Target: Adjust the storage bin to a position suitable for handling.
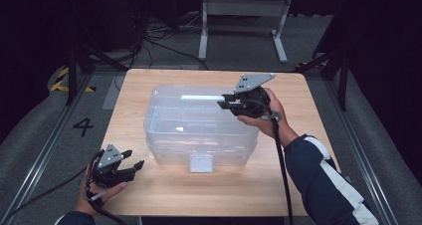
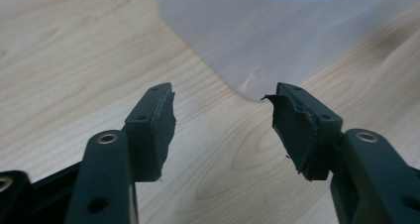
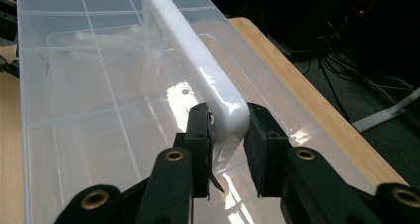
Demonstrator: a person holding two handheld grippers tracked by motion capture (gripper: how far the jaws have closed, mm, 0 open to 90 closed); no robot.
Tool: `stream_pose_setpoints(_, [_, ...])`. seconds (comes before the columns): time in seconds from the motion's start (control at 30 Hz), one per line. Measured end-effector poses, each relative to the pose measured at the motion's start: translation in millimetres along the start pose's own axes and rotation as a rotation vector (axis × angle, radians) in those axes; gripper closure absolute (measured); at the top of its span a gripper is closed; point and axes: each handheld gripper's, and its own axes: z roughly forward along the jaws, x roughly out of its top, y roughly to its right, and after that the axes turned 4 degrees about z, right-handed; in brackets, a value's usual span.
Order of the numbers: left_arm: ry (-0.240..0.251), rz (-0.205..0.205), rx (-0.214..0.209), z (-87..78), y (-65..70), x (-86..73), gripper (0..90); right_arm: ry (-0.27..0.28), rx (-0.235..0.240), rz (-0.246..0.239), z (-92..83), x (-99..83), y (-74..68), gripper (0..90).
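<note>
1. Sitting across the middle of the light wooden table (image 1: 149, 195), the large clear plastic compartment box (image 1: 199, 123) lies with its long axis running left to right; its grey front latch (image 1: 201, 163) faces the person.
2. Along the box's far top edge runs the white bar handle (image 3: 198, 60), parallel to that long axis; the right gripper (image 3: 228, 144) meets it at its right end, so the right hand is far nearer it than the left.
3. That gripper's 2 jaws stand narrow, pads pressed on either side of the handle's rounded end.
4. Near the box's front-left corner, the left gripper (image 2: 223, 127) hovers half open, pointing at the corner, with nothing between its pads; the box is just beside it, not touched.
</note>
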Motion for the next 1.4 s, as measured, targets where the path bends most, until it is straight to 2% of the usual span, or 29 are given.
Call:
stream_pose_setpoints(0.23, [0.062,0.007,0.004,-10.4,4.3,14.6,50.6,0.0,0.004,0.005,0.0,1.9,2.6,73.3])
stream_pose_setpoints(0.4, [0.08,0.016,-0.007,-12.3,5.9,23.3,54.9,-0.002,0.004,0.01,-0.1,4.6,5.0,73.0])
stream_pose_setpoints(0.47, [0.092,0.008,-0.014,-13.9,7.7,27.6,56.4,0.0,0.006,0.014,0.0,5.6,6.4,73.0])
stream_pose_setpoints(0.57, [0.114,0.037,-0.026,-16.3,11.2,35.0,60.5,-0.002,0.004,0.012,-0.2,6.9,7.2,72.9])
stream_pose_setpoints(0.77, [0.097,0.048,-0.033,-10.5,17.8,46.8,69.5,-0.001,0.003,0.012,-0.5,8.4,8.9,72.8])
stream_pose_setpoints(1.03, [0.099,0.043,-0.025,-7.9,15.2,50.0,80.2,0.009,0.003,0.019,-0.4,8.1,10.3,72.3])
stream_pose_setpoints(1.17, [0.107,0.048,-0.026,-6.4,15.6,50.5,82.0,0.016,-0.02,0.01,-0.8,7.0,7.8,70.3])
stream_pose_setpoints(1.23, [0.108,0.05,-0.025,-7.1,14.4,50.6,82.5,0.025,-0.043,0.01,-3.9,6.2,7.5,66.3])
stream_pose_setpoints(1.3, [0.109,0.05,-0.024,-7.3,14.4,50.7,82.7,0.031,-0.042,0.016,-5.9,5.4,8.2,65.1])
stream_pose_setpoints(1.4, [0.114,0.061,-0.015,-7.7,15.1,51.7,83.2,0.055,-0.057,0.02,-16.7,-1.2,9.3,62.3])
